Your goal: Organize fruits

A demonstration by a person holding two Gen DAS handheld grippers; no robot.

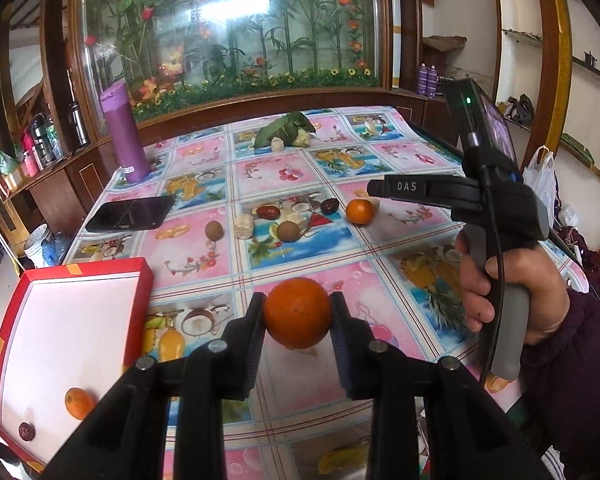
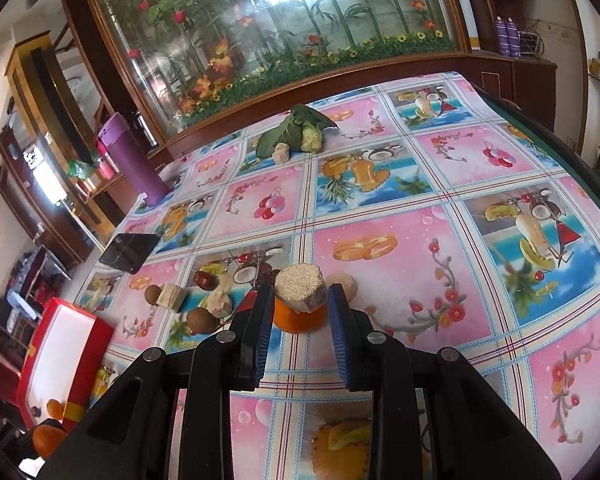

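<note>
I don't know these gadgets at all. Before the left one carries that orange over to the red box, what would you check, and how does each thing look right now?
1. Orange gripped on both sides by the left gripper: ok.
2. Orange lifted off the table: cannot tell.
3. Free space in the red box: ok, only a small orange and a date in its near corner.
4. Path to the box free of objects: ok.
5. Right gripper out of the way: ok, it is off to the right, holding a pale chunk.
</note>
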